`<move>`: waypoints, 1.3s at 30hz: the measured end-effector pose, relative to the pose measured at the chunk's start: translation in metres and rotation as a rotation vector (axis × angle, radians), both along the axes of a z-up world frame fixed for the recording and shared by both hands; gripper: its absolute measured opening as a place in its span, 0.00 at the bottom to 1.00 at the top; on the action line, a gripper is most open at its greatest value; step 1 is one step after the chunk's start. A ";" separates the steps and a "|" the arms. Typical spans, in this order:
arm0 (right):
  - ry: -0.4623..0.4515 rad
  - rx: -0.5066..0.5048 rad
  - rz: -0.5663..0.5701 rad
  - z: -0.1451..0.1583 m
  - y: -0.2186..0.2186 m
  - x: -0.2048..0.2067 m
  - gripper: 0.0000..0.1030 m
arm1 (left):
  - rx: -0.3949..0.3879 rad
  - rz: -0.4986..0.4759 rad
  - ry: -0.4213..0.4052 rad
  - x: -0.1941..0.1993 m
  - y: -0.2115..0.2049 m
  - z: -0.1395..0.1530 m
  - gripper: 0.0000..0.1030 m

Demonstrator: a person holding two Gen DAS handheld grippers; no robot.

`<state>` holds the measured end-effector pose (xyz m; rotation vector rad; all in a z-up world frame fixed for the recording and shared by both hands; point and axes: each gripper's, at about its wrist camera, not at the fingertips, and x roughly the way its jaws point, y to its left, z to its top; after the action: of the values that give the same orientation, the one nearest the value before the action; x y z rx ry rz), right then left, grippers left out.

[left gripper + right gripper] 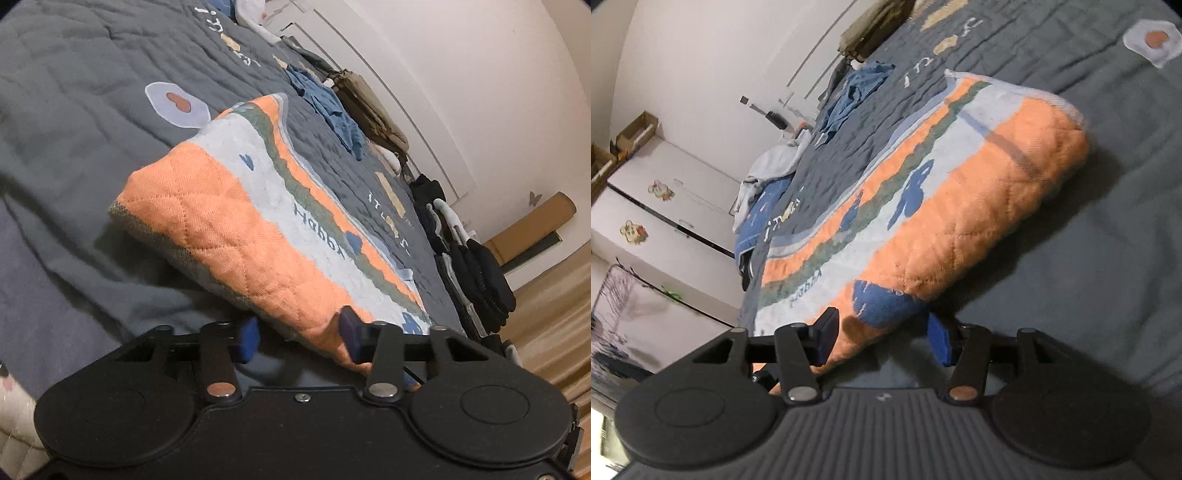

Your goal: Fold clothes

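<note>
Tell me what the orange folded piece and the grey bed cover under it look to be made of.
Orange folded piece: looks like a soft padded woven fabric, probably cotton; matte, with diamond stitching and a fuzzy surface.
Grey bed cover: seems a quilted textile too, matte, with puckered stitch lines and sewn-on patches; the fibre cannot be told.

Folded quilted cloth [258,206], centre of frame: "Happy", printed in blue, seen upside down.
Grey bedspread [74,92] lettering: not legible.

white walls [480,74], wood floor [546,325], white cabinets [665,184], grey quilted bed [74,92].
</note>
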<state>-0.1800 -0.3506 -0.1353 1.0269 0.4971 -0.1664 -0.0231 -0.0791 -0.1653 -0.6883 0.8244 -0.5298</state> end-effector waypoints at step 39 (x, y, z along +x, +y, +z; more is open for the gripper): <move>0.014 0.052 -0.353 -0.017 -0.054 -0.033 0.21 | -0.051 0.322 0.050 -0.002 0.092 0.013 0.17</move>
<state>-0.2126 -0.4049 -0.1527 1.1600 0.3302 -0.4762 -0.0251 0.0128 -0.1524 -0.8655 0.7302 -0.2442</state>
